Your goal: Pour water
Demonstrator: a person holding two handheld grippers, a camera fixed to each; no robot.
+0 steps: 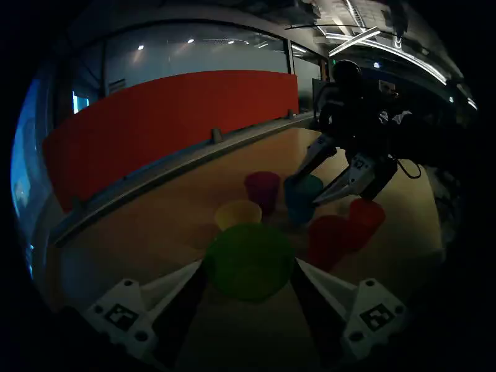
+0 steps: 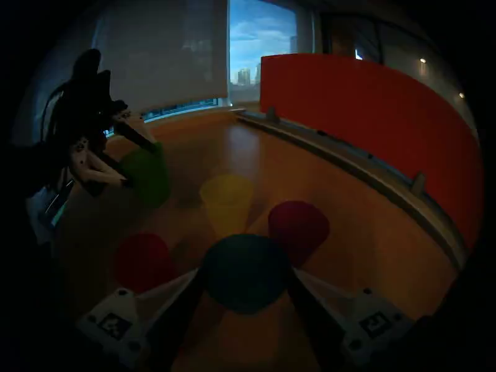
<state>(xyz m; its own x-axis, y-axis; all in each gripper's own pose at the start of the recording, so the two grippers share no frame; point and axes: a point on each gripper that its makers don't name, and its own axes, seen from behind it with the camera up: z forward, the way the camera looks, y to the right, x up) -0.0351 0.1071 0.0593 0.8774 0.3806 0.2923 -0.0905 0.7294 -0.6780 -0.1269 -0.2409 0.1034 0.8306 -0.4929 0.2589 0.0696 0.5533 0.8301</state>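
Note:
My left gripper (image 1: 250, 266) is shut on a green cup (image 1: 250, 248), both fingers against its sides. In the right gripper view that green cup (image 2: 149, 177) hangs at the left in the left gripper (image 2: 139, 165). My right gripper (image 2: 246, 277) is shut on a teal cup (image 2: 246, 263). From the left gripper view the teal cup (image 1: 302, 198) sits between the right gripper's (image 1: 304, 191) fingers. On the wooden table (image 1: 167, 217) between them stand a yellow cup (image 1: 238, 214), a magenta cup (image 1: 263, 189) and two red cups (image 1: 366, 217).
A red partition (image 1: 173, 118) with a metal rail runs along the table's far edge. A person's dark figure (image 1: 353, 105) stands behind the right gripper. A window with a skyline (image 2: 260, 49) is at the back. The light is dim.

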